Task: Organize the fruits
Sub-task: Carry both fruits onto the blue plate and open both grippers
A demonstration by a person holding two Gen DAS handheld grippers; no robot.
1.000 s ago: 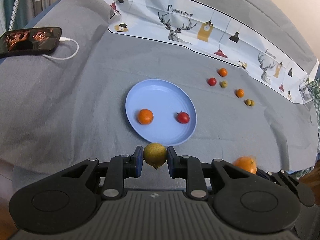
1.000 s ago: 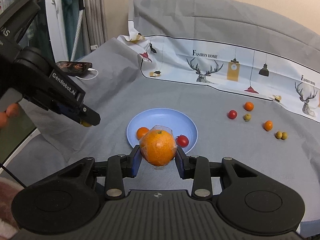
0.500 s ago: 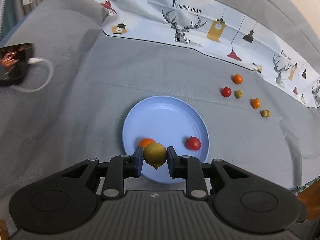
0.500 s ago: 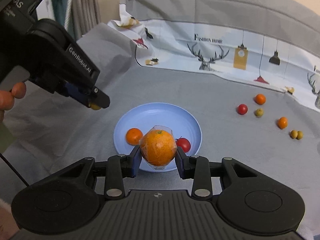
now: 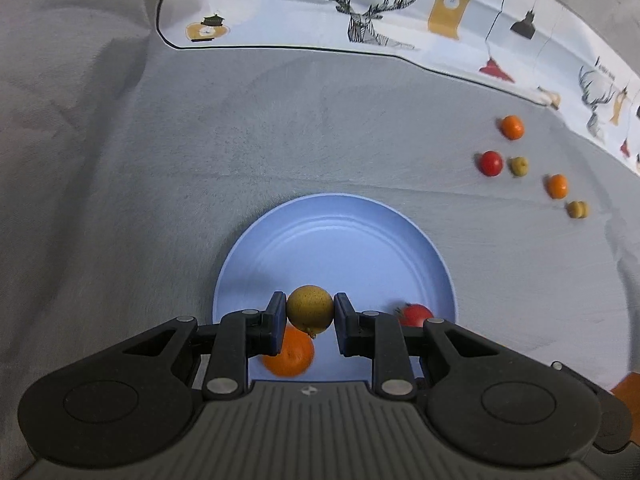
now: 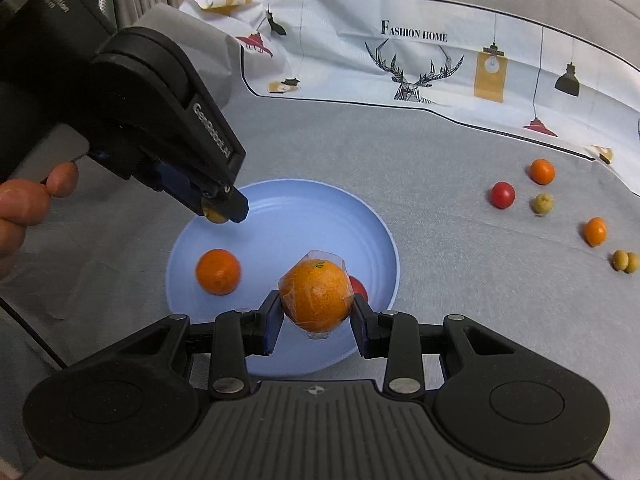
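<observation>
My left tongs point(image 5: 310, 314) are clamped on a small yellow-green fruit point(image 5: 309, 309), pinched between the two blue pads and held above the near left part of the blue plate point(image 5: 332, 240). In the right wrist view the same left tongs point(image 6: 219, 210) hang over the plate's point(image 6: 304, 216) far left edge, with the fruit point(image 6: 214, 216) only just peeking out below the tips. My left hand point(image 6: 28, 208) shows at the picture's edge, wrapped round the handle.

My right tongs point(image 6: 316, 312) grip a large orange point(image 6: 316, 294) sealed in clear plastic wrap, held over the near side of the plate.

On the plate lie a small orange point(image 6: 218, 271) on the left and a red tomato point(image 6: 359, 288) on the right, the tomato mostly hidden behind the wrapped orange. In the left wrist view the small orange point(image 5: 290, 354) sits right below the held fruit, and the tomato point(image 5: 414, 314) is just beyond my right-hand finger.

Well apart to the right, on the grey cloth point(image 6: 440, 200) covering the worktop, lie loose fruits: an orange one point(image 6: 542, 171), a red one point(image 6: 502, 195), a greenish one point(image 6: 542, 203), another orange one point(image 6: 595, 231) and a touching yellowish pair point(image 6: 625, 261). A white printed sheet point(image 6: 440, 60) with deer and lamps lies behind them.
</observation>
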